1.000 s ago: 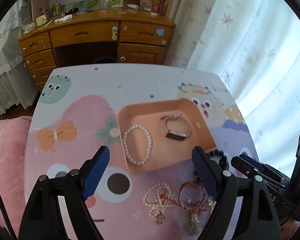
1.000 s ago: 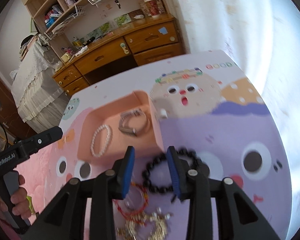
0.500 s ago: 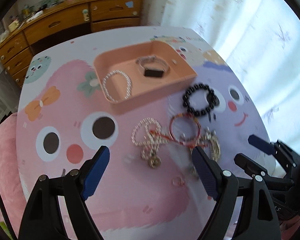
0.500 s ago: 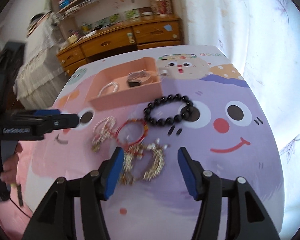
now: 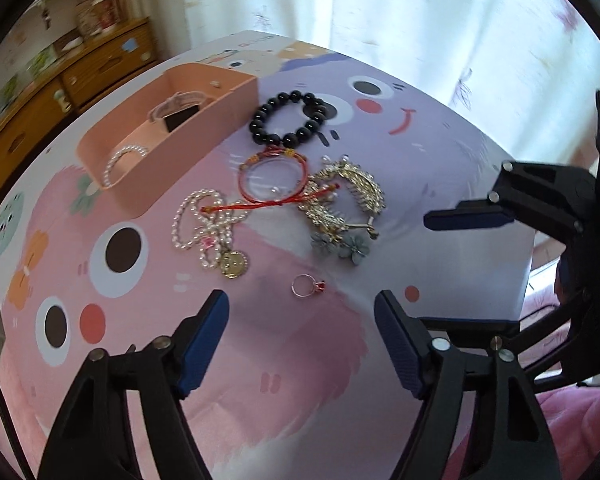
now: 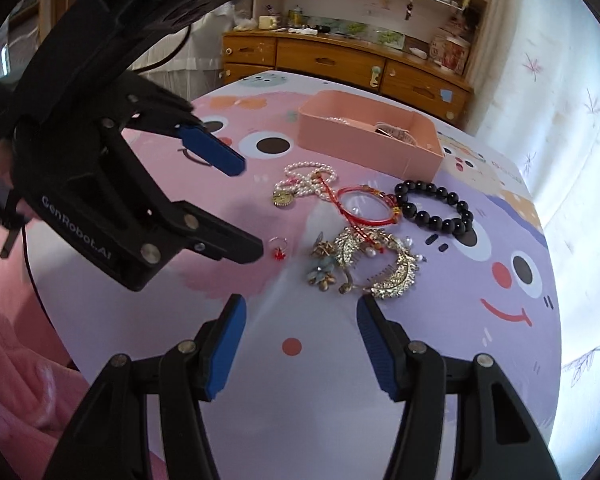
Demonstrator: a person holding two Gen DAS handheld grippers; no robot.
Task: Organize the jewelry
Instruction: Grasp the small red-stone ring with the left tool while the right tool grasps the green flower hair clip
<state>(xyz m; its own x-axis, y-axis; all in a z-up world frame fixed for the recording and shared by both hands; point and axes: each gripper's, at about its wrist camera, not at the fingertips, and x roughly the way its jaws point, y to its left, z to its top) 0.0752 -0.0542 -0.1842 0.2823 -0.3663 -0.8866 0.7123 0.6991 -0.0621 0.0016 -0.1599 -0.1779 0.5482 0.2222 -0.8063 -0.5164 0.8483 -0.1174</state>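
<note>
A pink tray [image 5: 140,176] [image 6: 340,136] holds a pearl bracelet [image 5: 122,158] and a watch band [image 5: 178,110]. In front of it lie a black bead bracelet [image 5: 288,118] [image 6: 434,204], a red cord bangle [image 5: 272,180] [image 6: 366,206], a pearl necklace with a gold coin [image 5: 212,228] [image 6: 306,180], gold hair clips [image 5: 344,196] [image 6: 374,264] and a small ring [image 5: 306,285] [image 6: 278,246]. My left gripper [image 5: 302,340] [image 6: 246,208] is open and empty just short of the ring. My right gripper [image 6: 300,340] [image 5: 460,268] is open and empty near the clips.
The jewelry lies on a cartoon-print table [image 6: 480,320]. A wooden dresser [image 6: 340,60] stands behind it, white curtains [image 5: 420,20] to the right, and pink bedding [image 6: 12,360] along the near edge.
Both grippers have pulled back from the tray toward the near edge and swung round. The black bracelet, earlier between the right fingers, lies on the table. The right gripper has opened wider.
</note>
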